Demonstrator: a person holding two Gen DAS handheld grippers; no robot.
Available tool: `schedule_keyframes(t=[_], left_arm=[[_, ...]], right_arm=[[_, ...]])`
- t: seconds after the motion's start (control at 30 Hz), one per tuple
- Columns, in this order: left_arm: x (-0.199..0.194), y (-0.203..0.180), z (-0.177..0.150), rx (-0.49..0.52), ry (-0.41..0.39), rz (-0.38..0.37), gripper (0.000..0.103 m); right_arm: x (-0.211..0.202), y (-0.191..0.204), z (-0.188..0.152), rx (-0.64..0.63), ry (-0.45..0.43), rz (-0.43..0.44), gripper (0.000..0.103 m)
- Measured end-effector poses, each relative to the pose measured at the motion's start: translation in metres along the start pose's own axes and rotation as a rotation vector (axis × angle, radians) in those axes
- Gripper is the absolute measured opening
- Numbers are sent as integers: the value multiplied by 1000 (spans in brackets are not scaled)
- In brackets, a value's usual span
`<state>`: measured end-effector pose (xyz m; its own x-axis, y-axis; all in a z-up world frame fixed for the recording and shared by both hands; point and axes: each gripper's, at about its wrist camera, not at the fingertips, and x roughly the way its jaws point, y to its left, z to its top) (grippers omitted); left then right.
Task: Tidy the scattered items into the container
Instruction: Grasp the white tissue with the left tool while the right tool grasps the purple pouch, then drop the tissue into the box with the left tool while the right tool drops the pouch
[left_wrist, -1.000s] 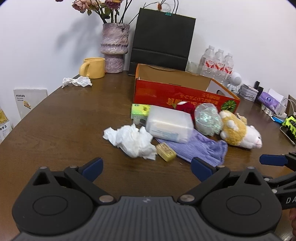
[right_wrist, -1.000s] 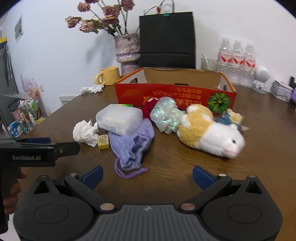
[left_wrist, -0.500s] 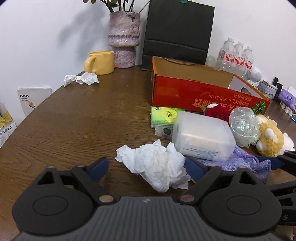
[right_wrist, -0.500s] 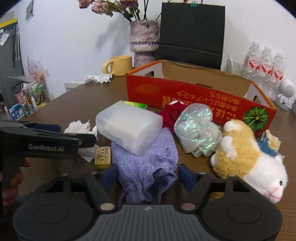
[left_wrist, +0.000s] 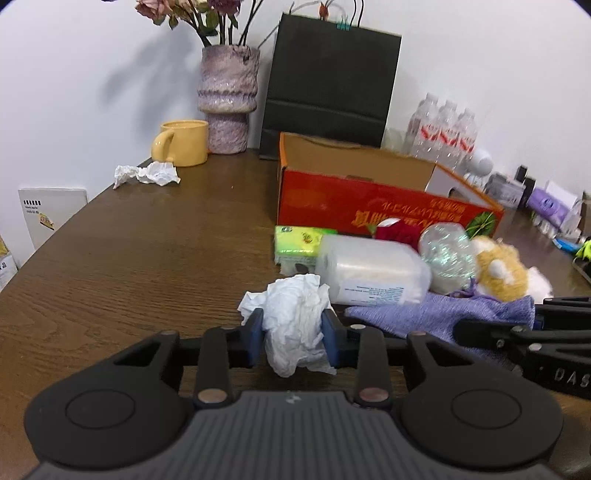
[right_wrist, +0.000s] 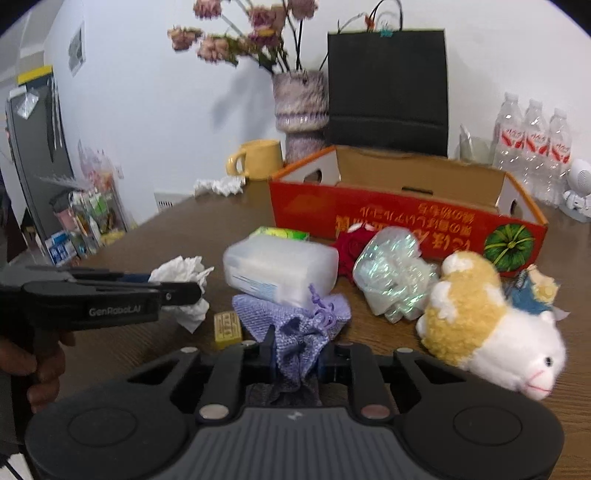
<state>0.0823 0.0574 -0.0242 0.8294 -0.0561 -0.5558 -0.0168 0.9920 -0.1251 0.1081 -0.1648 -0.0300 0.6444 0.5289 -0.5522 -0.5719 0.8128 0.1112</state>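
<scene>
The left gripper (left_wrist: 293, 339) pinches the crumpled tissue (left_wrist: 295, 317); the right gripper (right_wrist: 295, 356) clamps the purple pouch (right_wrist: 295, 332), both near the table. Lift each straight up, clear the orange box (right_wrist: 406, 218) wall, then drop inside.

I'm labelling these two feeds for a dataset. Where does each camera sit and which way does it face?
Left wrist: on the left gripper, looking forward over its fingers, shut on a tissue; the right gripper enters at right.
Right wrist: on the right gripper, fingers shut on a purple pouch; the left gripper and hand show at left.
Shared: red box, plush, vase.
</scene>
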Motion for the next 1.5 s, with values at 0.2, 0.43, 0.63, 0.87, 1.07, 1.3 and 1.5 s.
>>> schedule_keyframes(t=[0.2, 0.43, 0.63, 0.87, 1.07, 1.3, 1.5], left_arm=[[-30, -11, 11, 9, -81, -49, 32], [-37, -28, 30, 18, -136, -88, 32], [-18, -43, 64, 47, -169, -128, 33], [41, -62, 122, 49, -213, -133, 33], [119, -64, 152, -2, -180, -104, 33], [174, -51, 157, -20, -102, -83, 33], [189, -51, 151, -12, -62, -60, 61]], right_arm=[[-37, -4, 11, 2, -105, -18, 17], [-56, -14, 24, -1, -173, -53, 17], [-52, -38, 46, 24, -221, -107, 17], [-13, -86, 93, 69, -257, -175, 17], [48, -127, 123, 126, -213, -205, 17], [105, -155, 130, 145, -125, -220, 17], [127, -161, 133, 134, -76, -230, 28]])
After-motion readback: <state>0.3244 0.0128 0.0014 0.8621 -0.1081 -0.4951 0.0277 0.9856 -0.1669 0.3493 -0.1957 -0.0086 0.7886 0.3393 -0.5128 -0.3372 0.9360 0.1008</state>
